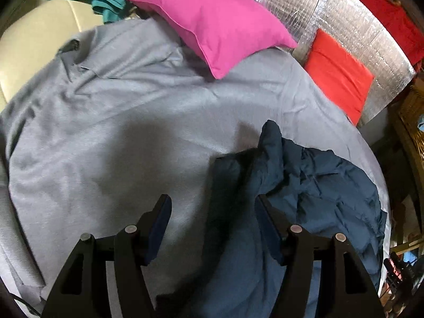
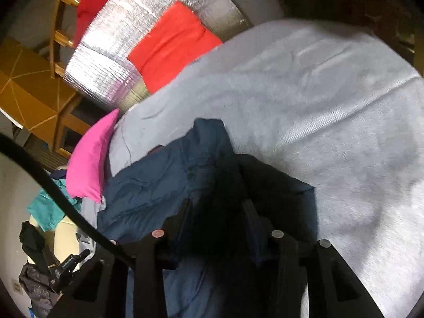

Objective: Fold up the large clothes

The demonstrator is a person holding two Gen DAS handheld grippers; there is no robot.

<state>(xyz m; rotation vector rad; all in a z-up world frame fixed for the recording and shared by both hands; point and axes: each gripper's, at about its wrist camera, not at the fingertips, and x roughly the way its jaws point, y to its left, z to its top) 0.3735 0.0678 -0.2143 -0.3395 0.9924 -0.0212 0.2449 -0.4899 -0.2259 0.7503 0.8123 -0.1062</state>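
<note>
in the right wrist view only, a black cable point(image 2: 53, 185) (curving) shows.

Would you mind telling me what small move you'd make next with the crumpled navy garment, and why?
Probably close the left gripper on the navy garment edge: its fingers stand apart over the grey sheet, gripping nothing, and the garment lies bunched, needing spreading before folding.

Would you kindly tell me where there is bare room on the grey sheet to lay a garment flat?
The grey sheet lies bare between the pink pillow and the navy garment. It is crowded where the navy garment is bunched, and near the red cushion.
</note>
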